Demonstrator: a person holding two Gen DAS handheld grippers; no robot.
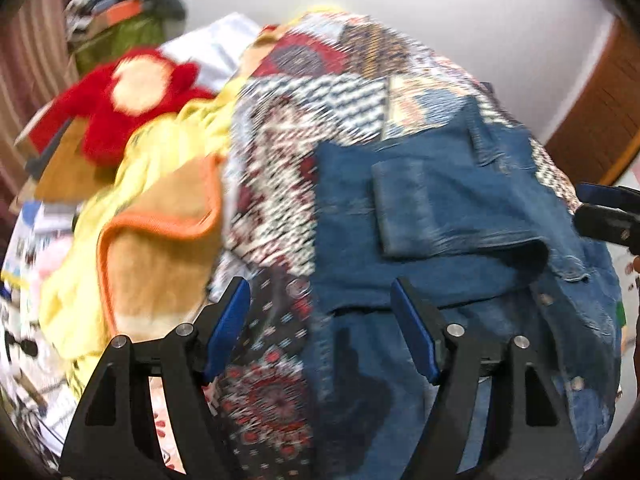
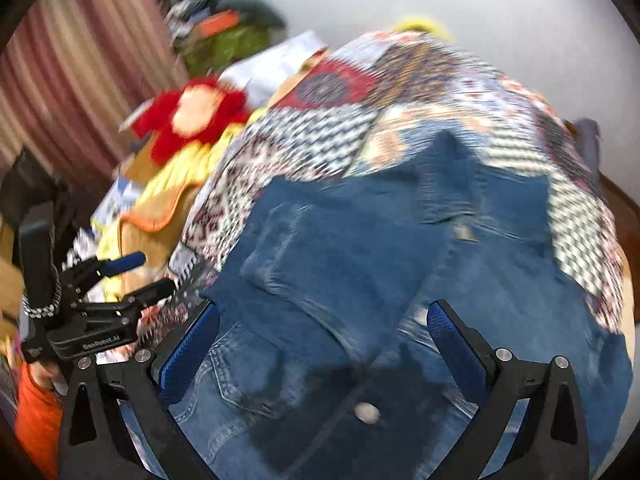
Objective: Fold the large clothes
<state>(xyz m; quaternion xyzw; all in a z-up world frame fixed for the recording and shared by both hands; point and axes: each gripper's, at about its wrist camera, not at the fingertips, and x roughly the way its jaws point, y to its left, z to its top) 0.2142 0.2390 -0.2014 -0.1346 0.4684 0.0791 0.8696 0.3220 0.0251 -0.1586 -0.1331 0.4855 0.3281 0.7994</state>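
A blue denim jacket [image 1: 448, 216] lies partly folded on a patterned patchwork cloth [image 1: 320, 92]; a sleeve is laid across its body. It fills the near part of the right wrist view [image 2: 360, 264]. My left gripper [image 1: 320, 316] is open and empty, hovering over the jacket's left edge where denim meets the cloth. My right gripper [image 2: 324, 332] is open and empty above the jacket's front, near a metal button [image 2: 367, 412]. The left gripper also shows at the left of the right wrist view [image 2: 154, 274], open. The right gripper's tips show at the right edge of the left wrist view [image 1: 600, 204].
A pile of other laundry lies to the left: a yellow garment [image 1: 160, 152], a tan towel with orange trim [image 1: 160, 240], a red plush item [image 1: 132, 96]. A heap of clothes [image 1: 120, 12] sits at the back by a striped curtain [image 2: 60, 92]. A white wall is behind.
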